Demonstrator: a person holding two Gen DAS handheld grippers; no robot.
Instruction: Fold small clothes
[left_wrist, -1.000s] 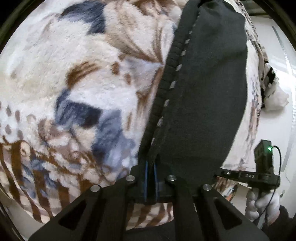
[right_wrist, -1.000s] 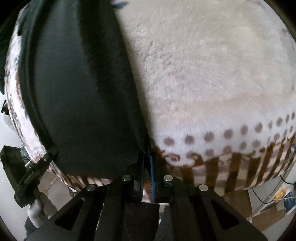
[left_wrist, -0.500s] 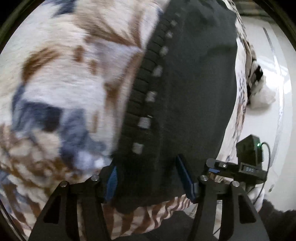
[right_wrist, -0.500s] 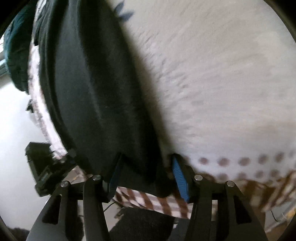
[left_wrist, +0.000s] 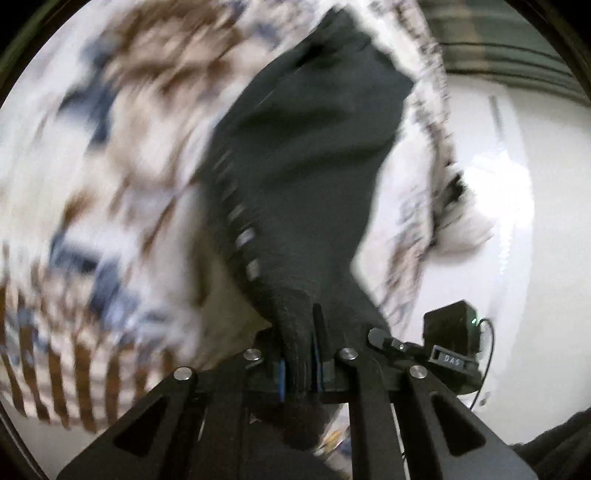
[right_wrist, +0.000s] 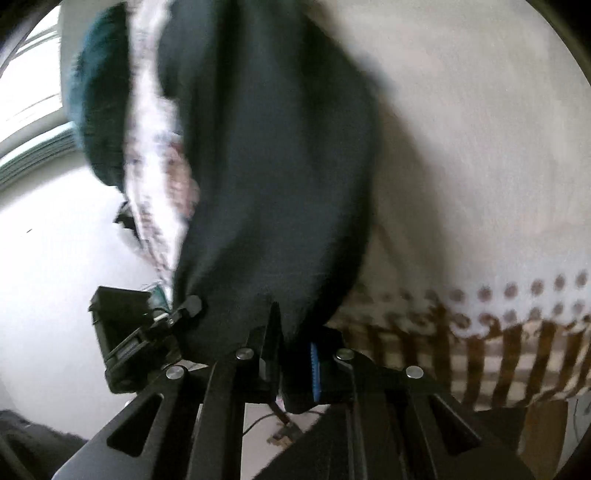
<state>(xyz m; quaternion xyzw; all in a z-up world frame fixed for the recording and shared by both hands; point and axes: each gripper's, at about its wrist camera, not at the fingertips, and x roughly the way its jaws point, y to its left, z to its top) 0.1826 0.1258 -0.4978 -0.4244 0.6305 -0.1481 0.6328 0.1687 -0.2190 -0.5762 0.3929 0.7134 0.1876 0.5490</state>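
Left wrist view: the left gripper (left_wrist: 299, 365) is pinched shut on a bunched corner of the dark garment (left_wrist: 306, 177), a soft matte knit in charcoal black. A ribbed band set with small pale rectangular marks runs along the garment's left edge. From the jaws the cloth fans outward into a broad, roughly triangular panel that lies over the plush blanket (left_wrist: 110, 177), a fleecy spread patterned in cream, brown and slate blue, with brown stripes along its near border. Motion blur softens the pattern, so the garment's far edge is hard to trace, and it may be lifted slightly off the pile.

Right wrist view: the right gripper (right_wrist: 295, 369) is clamped on another corner of the same dark garment (right_wrist: 280, 177), one blue ribbed pad showing beside the pinched fold. The cloth hangs in a long, smooth oval drape. To its right the plush blanket (right_wrist: 480, 147) is plain cream, bordered by a row of brown dots and brown stripes. A teal cloth (right_wrist: 99, 110) sits at the blanket's far left edge, apart from the garment.

Each view shows the other gripper's black body beyond the blanket's edge, over a pale floor (left_wrist: 546, 221).
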